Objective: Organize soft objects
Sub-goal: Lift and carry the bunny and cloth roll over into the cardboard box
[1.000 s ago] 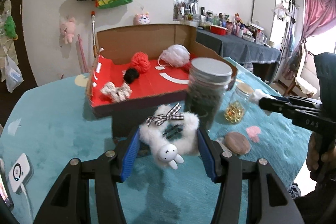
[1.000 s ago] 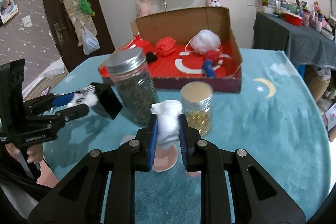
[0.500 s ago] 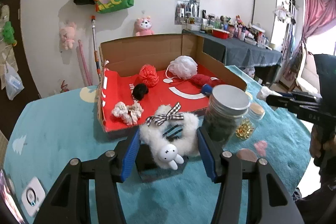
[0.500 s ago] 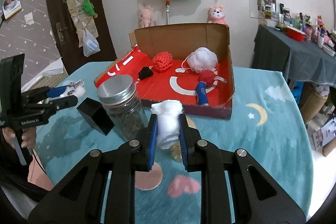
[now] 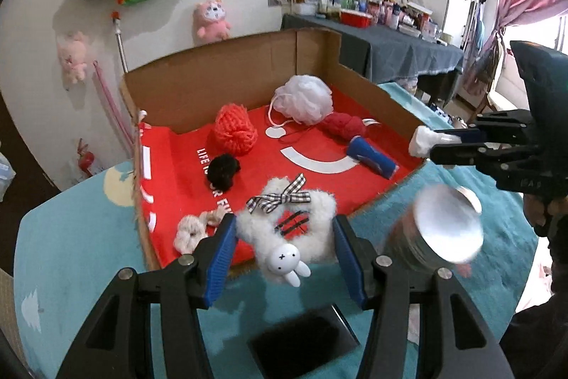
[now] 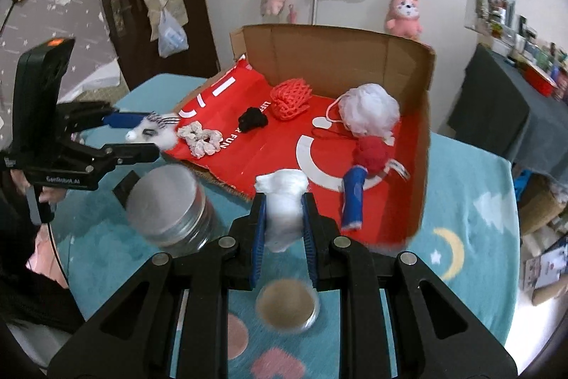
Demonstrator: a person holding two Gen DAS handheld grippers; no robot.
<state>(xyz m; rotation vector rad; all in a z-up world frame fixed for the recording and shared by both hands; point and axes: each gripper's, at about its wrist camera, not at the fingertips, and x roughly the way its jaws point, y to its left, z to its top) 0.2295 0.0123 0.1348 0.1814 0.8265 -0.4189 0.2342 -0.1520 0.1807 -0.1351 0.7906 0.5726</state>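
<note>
My left gripper (image 5: pixel 284 237) is shut on a fluffy white hair clip (image 5: pixel 294 222) with a checked bow and a bunny head, held above the front edge of the cardboard box (image 5: pixel 220 84). My right gripper (image 6: pixel 282 219) is shut on a white cotton wad (image 6: pixel 284 205), held above the box's near edge (image 6: pixel 227 182). The red-lined box holds a white bath pouf (image 5: pixel 303 98), an orange knitted ball (image 5: pixel 234 128), a black pompom (image 5: pixel 222 169), a red yarn piece (image 5: pixel 342 126), a blue roll (image 5: pixel 371 160) and a cream scrunchie (image 5: pixel 190 229).
A tall glass jar with a silver lid (image 5: pixel 440 229) stands right of my left gripper on the teal tablecloth (image 5: pixel 71 237). A small gold-lidded jar (image 6: pixel 287 304) sits under my right gripper. A black box (image 5: pixel 301 340) lies below my left gripper.
Both grippers have risen and moved forward toward the box with their loads. The jars and the black box have dropped lower in the views.
</note>
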